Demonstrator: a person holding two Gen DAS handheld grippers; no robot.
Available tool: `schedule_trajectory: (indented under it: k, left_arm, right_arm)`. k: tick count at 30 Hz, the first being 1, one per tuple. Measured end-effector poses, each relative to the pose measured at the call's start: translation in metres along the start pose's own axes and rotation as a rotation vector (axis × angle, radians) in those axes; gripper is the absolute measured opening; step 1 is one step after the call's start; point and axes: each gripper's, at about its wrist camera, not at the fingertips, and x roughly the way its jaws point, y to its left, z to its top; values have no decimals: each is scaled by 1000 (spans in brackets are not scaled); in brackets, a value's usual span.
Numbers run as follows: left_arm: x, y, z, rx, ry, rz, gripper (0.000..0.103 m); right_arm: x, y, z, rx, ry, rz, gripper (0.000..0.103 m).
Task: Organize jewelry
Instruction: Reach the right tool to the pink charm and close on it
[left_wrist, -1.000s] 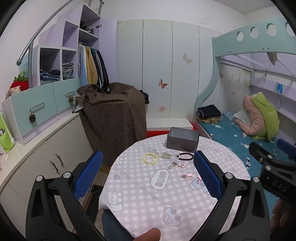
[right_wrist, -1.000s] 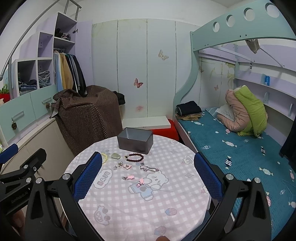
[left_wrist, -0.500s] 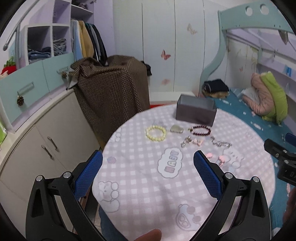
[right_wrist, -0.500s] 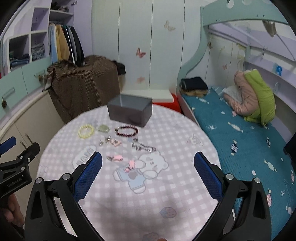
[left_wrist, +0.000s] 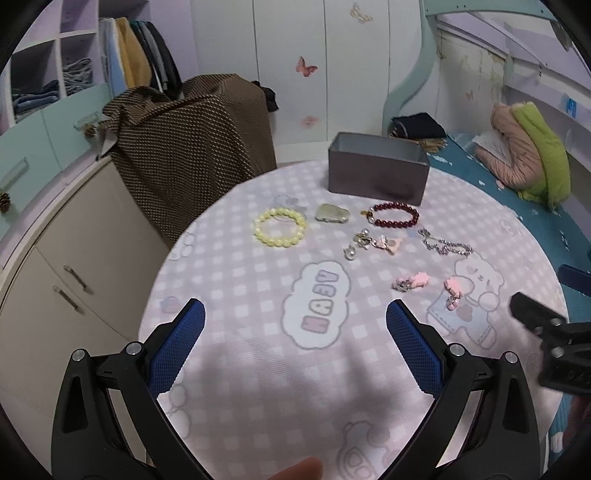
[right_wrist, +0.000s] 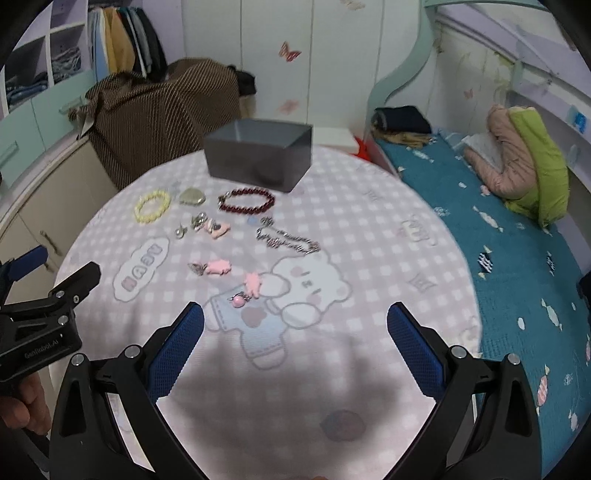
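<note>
Now we hold both claws spread wide and empty above the near edge of the surface (left_wrist: 229, 369): left claw (left_wrist: 293, 321), right claw (right_wrist: 295, 319). Jewelry lies mid-surface: yellow bracelet (left_wrist: 280, 227), red bracelet (left_wrist: 394, 215), silver chain (right_wrist: 287, 237), before the grey box (left_wrist: 378, 173) at the far edge.

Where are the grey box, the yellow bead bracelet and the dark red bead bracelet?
grey box (left_wrist: 376, 180): left wrist view, on its front wall.
yellow bead bracelet (left_wrist: 258, 230): left wrist view, on the ring's left beads.
dark red bead bracelet (right_wrist: 245, 210): right wrist view, on the ring's near beads.
</note>
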Motion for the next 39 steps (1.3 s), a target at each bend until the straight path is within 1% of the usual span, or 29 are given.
schedule_trajectory:
  k: [3,5,7,11,13,14,16,17,18,19,20,21,23,28,37,38,39]
  left_arm:
    - [14,-1,0,-8,36,-10,98]
    - [21,-1,0,-13,56,-11,98]
    - [30,0,0,-18,78,-13,98]
    - [42,2,1,-30,108,-12,98]
    - [48,2,2,-31,117,-14,98]
    - [50,2,3,-29,118,-15,98]
    - [54,0,5,-23,121,-23,98]
    - [55,-2,6,-20,125,-27,98]
    - [57,-4,7,-14,126,-30,98]
    - [59,-8,8,-4,128,-37,98]
    - [60,-11,10,5,129,-42,98]
    - [62,-16,11,18,129,-50,98]
    - [64,-26,14,48,125,-67,98]
    - [78,-55,21,138,126,-105,98]
    - [108,-83,27,205,172,-163,97]
    - [109,-82,27,199,170,-170,95]
    - [110,-81,27,186,173,-193,86]
  right_arm:
    - [19,5,3,-12,40,18,95]
    - [32,8,5,-19,69,32,93]
    - [41,11,6,-25,90,40,85]
    - [64,16,10,-31,139,59,74]
    - [72,18,10,-35,157,70,64]
    - [76,19,10,-41,163,72,63]
    - [77,22,11,-70,146,50,47]
    - [76,22,12,-74,139,51,42]
    - [76,20,13,-75,133,49,32]
    - [76,19,13,-83,127,49,26]
    - [76,17,13,-92,122,50,23]
    - [77,16,13,-97,119,50,17]
    - [76,11,12,-104,113,59,12]
    - [76,-1,13,-86,110,93,12]
    - [75,-23,18,-26,109,135,12]
    - [74,-24,18,-24,107,136,12]
    - [74,-25,19,-22,105,137,12]
